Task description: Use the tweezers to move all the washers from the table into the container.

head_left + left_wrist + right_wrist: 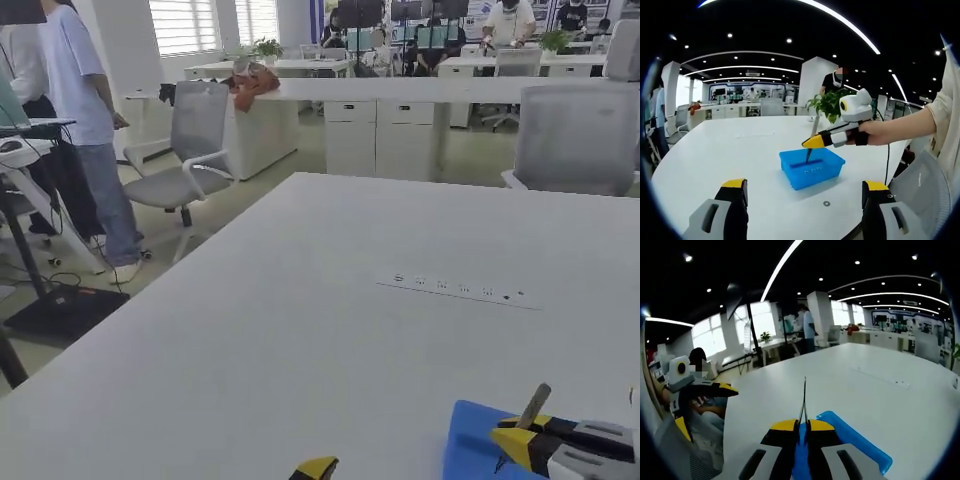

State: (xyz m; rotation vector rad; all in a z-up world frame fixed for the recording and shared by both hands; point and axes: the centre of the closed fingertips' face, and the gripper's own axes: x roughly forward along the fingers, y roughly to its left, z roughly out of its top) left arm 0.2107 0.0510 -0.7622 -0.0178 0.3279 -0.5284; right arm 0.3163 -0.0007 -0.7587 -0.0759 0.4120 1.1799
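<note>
Your right gripper (812, 141), jaws clamped on the tweezers (808, 154), hangs over the blue container (815, 179). Your left gripper (804, 192) waits with its jaws wide apart. 1 washer (826, 203) lies on the table (715, 150) near the container. Judged light, thin, hard and slippery, it wants pinching across the rim. No writing is legible.

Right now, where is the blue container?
In the left gripper view the blue container sits mid-table, under the tweezers held by the right hand-held gripper; one washer lies on the white table nearer the camera.
</note>
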